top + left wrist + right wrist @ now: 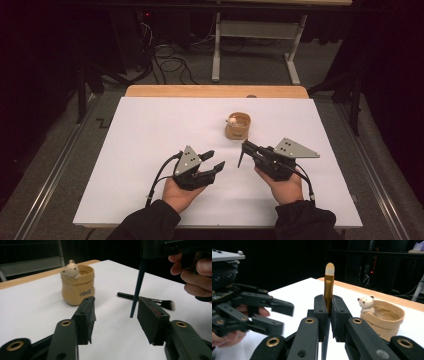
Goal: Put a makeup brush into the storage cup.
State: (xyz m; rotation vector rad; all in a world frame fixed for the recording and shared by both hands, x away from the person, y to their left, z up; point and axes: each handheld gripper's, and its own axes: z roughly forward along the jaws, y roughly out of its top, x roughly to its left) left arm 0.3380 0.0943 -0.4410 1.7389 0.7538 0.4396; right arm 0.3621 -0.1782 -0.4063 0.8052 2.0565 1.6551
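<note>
Right hand-held gripper (pixel 327 315) clamps gold brush (pixel 328 287) upright; left hand-held gripper (pixel 115 315) half-open, empty. Keep brush vertical, lower into bear pot (pixel 237 126) at 11 o'clock.

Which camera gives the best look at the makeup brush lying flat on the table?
The left gripper view: the black brush lies on the white table beyond that gripper's open jaws, handle and bristles both plain. In the high view it cannot be made out near the right gripper.
</note>
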